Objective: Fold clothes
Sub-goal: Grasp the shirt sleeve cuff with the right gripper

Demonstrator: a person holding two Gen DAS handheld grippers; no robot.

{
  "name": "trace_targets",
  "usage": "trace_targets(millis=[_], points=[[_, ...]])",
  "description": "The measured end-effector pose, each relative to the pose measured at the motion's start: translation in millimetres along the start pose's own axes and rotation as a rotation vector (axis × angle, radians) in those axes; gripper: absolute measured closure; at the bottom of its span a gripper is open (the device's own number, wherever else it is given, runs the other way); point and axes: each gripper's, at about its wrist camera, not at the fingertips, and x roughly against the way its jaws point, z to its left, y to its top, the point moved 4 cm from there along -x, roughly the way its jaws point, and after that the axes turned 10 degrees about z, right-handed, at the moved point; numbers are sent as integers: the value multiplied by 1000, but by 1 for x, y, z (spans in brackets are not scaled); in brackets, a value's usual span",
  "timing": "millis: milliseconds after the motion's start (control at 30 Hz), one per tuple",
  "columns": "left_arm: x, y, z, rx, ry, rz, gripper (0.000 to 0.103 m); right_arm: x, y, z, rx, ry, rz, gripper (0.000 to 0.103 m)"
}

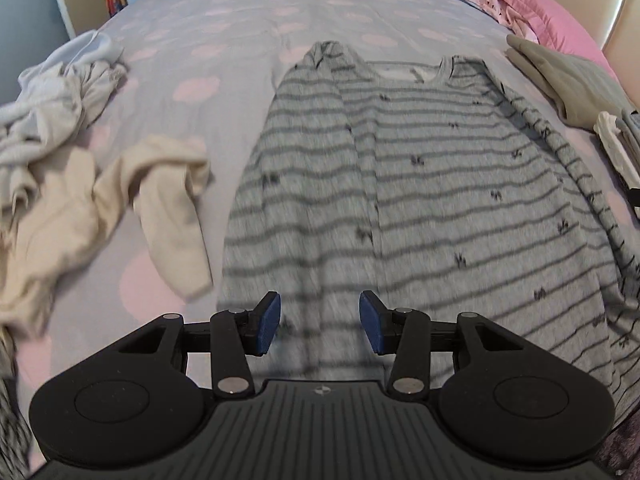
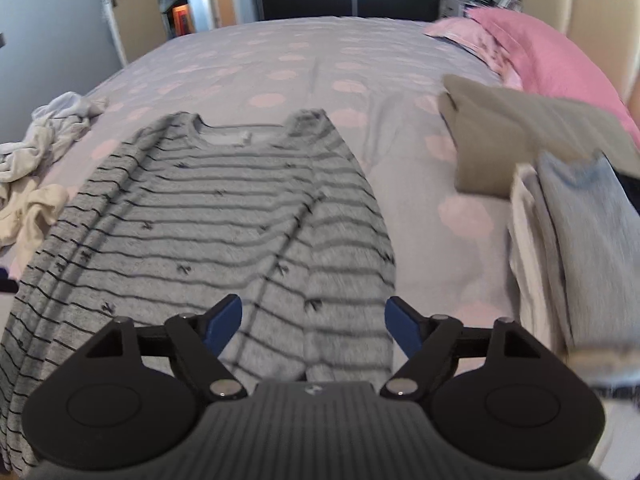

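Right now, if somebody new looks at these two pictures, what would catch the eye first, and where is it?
First, the grey striped top, spread flat in the middle of the bed with both sides folded inward. Next, the unfolded pale clothes heaped to its left, and the folded stack to its right, near the pink pillow. In front, the left gripper and the right gripper are open, holding nothing.
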Motion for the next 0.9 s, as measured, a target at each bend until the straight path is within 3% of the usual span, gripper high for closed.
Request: trace_targets(millis=[133, 267, 333, 367, 433, 467, 500, 567, 667, 900], points=[[-8, -30, -8, -14, -19, 43, 61, -14, -24, -8, 0, -19, 67, 26], [-18, -45, -11, -31, 26, 69, 61, -27, -40, -14, 11, -94, 116, 51], [-23, -47, -8, -25, 53, 82, 62, -32, -45, -16, 6, -100, 147, 52], [-25, -48, -6, -14, 43, 92, 65, -34, -47, -17, 6, -101, 160, 54], [-27, -49, -5, 3, 30, 105, 82, -36, -48, -18, 12, -116, 171, 73], [-27, -49, -4, 7, 30, 110, 93, -37, -49, -18, 16, -125, 176, 88], [-27, -49, -4, 12, 30, 114, 100, -37, -48, -18, 15, -131, 177, 90], [-22, -47, 0, 41, 13, 103, 101, -35, -47, -21, 1, -134, 167, 100], [2, -40, 15, 127, -15, 53, 102, -29, -45, -25, -15, -143, 146, 100], [93, -1, 84, 346, -22, -185, 102, -25, -40, -34, -70, -136, 137, 100]])
